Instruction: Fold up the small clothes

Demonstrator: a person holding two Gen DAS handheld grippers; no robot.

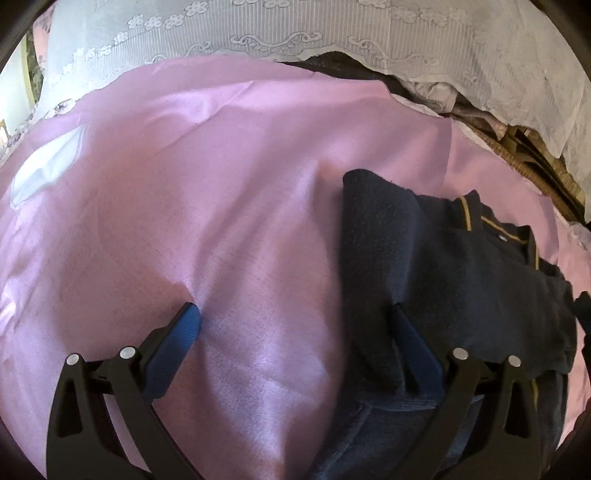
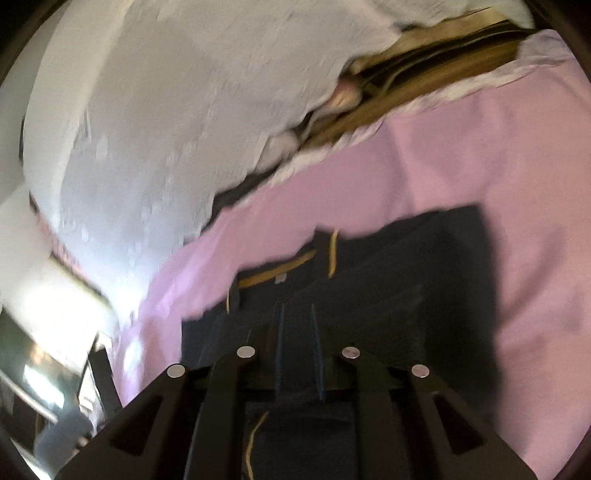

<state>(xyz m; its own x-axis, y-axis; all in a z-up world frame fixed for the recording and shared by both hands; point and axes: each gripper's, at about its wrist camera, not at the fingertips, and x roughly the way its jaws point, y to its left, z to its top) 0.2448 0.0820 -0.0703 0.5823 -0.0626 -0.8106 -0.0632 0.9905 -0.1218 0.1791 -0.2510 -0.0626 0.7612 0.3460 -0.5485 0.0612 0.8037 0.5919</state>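
A navy knit sweater with mustard trim (image 1: 443, 266) lies partly folded on a pink sheet (image 1: 184, 184), at the right of the left wrist view. The fold looks midway: one side is already turned over. The left gripper (image 1: 295, 314) is spread wide, clamping nothing, one finger on the sheet and the other at the sweater's edge. The right gripper (image 2: 297, 325) is nearly closed, seemingly pinching a navy fold, though blur hides the contact. Next, the fold likely needs laying flat. White lace fabric (image 1: 258, 33) fills the upper frame.
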